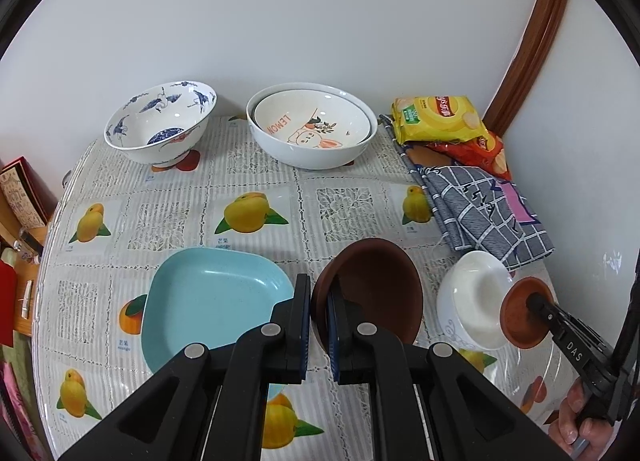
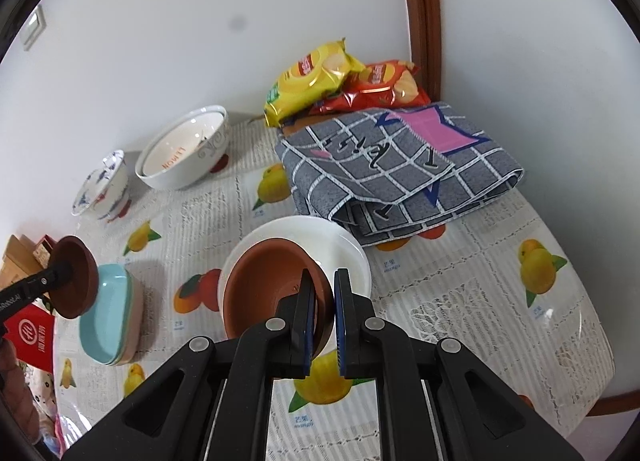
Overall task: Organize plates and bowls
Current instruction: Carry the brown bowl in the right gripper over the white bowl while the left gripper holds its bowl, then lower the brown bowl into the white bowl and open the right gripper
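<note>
My left gripper (image 1: 319, 285) is shut on the rim of a dark brown bowl (image 1: 376, 285), held tilted just right of a light blue square plate (image 1: 212, 301). The right wrist view shows that bowl (image 2: 76, 281) hanging above the blue plate (image 2: 106, 313), which tops a small stack. My right gripper (image 2: 324, 281) is shut on the rim of a terracotta bowl (image 2: 264, 285), tilted over a small white bowl (image 2: 340, 245). In the left wrist view the terracotta bowl (image 1: 520, 317) hangs by the right edge of the white bowl (image 1: 472, 301).
At the back by the wall stand a blue-and-white patterned bowl (image 1: 160, 121) and a large white bowl (image 1: 304, 153) with a LEMON plate (image 1: 312, 121) in it. A folded checked cloth (image 2: 400, 169) and snack bags (image 2: 316, 77) fill the back right corner. A hand (image 1: 576, 417) shows lower right.
</note>
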